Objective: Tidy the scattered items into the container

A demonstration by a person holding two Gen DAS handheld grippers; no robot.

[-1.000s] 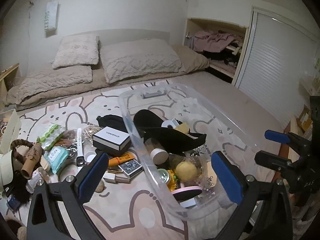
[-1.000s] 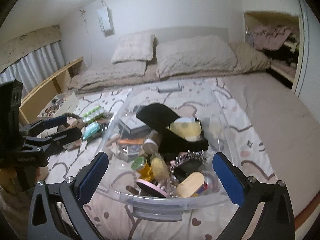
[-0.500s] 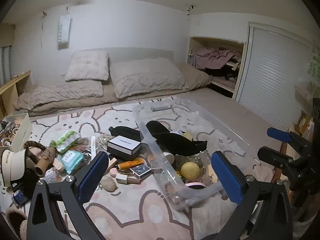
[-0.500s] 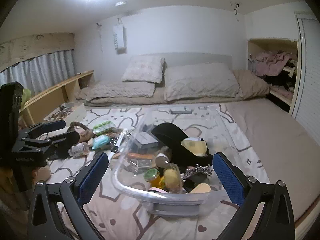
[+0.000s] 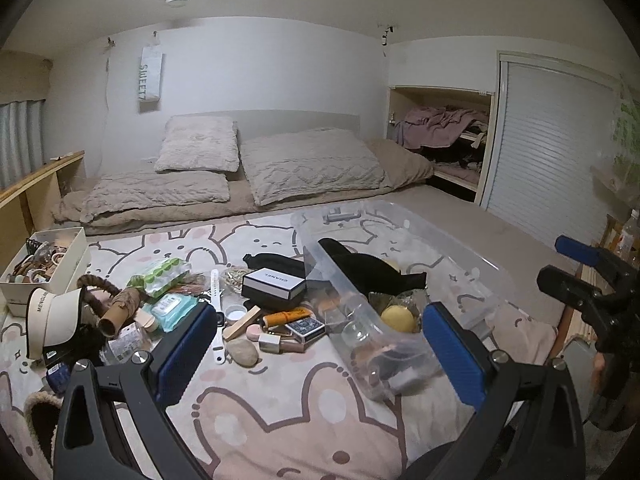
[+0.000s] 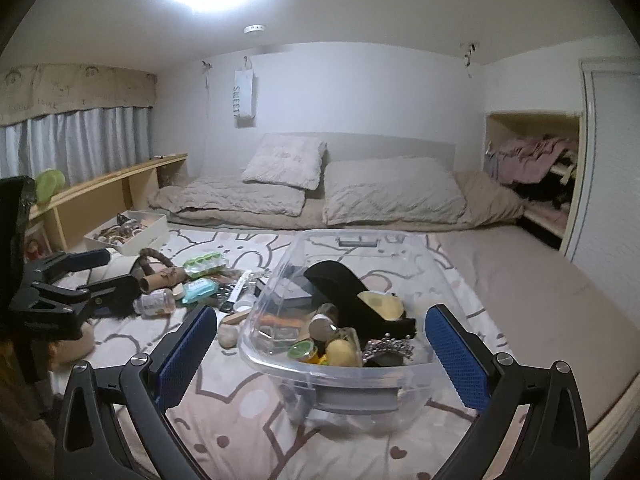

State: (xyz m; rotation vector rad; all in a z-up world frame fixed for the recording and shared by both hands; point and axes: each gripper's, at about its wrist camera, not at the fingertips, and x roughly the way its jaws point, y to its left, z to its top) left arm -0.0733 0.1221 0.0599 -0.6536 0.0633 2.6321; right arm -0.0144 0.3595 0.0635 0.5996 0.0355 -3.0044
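A clear plastic bin (image 5: pixel 472 280) (image 6: pixel 280 364) lies on the patterned bed cover, holding a black cloth (image 5: pixel 372 266), a yellow ball (image 5: pixel 397 319) and other small things. Left of it lies a scatter: a black-and-white box (image 5: pixel 273 283), a card deck (image 5: pixel 306 328), an orange tube (image 5: pixel 286 316), a stone (image 5: pixel 243 352), a wipes pack (image 5: pixel 170 307) and a white visor (image 5: pixel 50 320). My left gripper (image 5: pixel 320 352) hangs open and empty above the cover, before the pile. My right gripper (image 6: pixel 320 350) is open and empty, in front of the bin's near end.
A white box of hair ties (image 5: pixel 44 268) stands at the left. Pillows (image 5: pixel 308 164) and a folded quilt lie at the bed's head. A wooden shelf (image 6: pixel 108 196) runs along the left wall. A closet nook with clothes (image 5: pixel 444 128) sits at the right.
Both grippers have drawn back and tilted up from the bin, so more of the room and ceiling shows. Both stay open and empty.
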